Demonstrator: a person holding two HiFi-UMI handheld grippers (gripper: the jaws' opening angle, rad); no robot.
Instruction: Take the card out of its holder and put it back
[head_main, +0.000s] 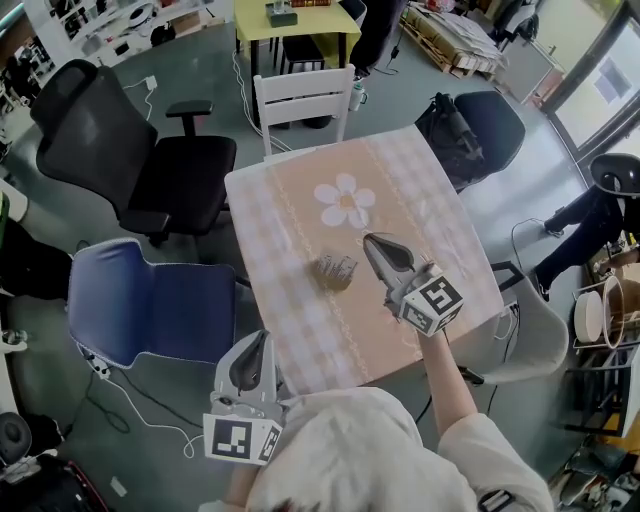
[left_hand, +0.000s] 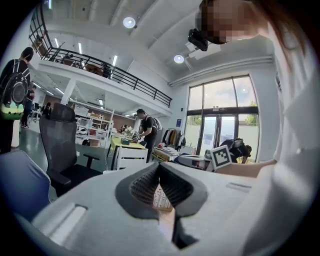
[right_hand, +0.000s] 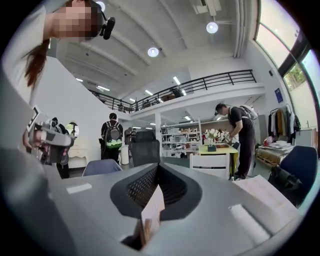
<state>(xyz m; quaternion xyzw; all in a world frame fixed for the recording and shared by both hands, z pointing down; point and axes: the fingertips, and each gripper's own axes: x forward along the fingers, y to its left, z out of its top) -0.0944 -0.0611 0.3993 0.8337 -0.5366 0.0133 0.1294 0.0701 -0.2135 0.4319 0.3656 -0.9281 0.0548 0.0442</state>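
A small wire card holder (head_main: 336, 271) stands near the middle of the checked tablecloth on the table (head_main: 290, 200). My right gripper (head_main: 368, 240) hovers just right of the holder, tips pointing away from me. In the right gripper view its jaws (right_hand: 158, 166) are shut on a pale card (right_hand: 151, 212) held upright between them. My left gripper (head_main: 262, 337) hangs off the table's near left corner, apart from the holder. Its jaws (left_hand: 159, 165) meet at the tips with nothing gripped; checked cloth shows through the gap behind them.
A white chair (head_main: 303, 98) stands at the table's far side. A black office chair (head_main: 140, 160) and a blue chair (head_main: 150, 305) are at the left, a dark chair with a bag (head_main: 480, 130) at the right. A yellow table (head_main: 290, 25) stands farther back.
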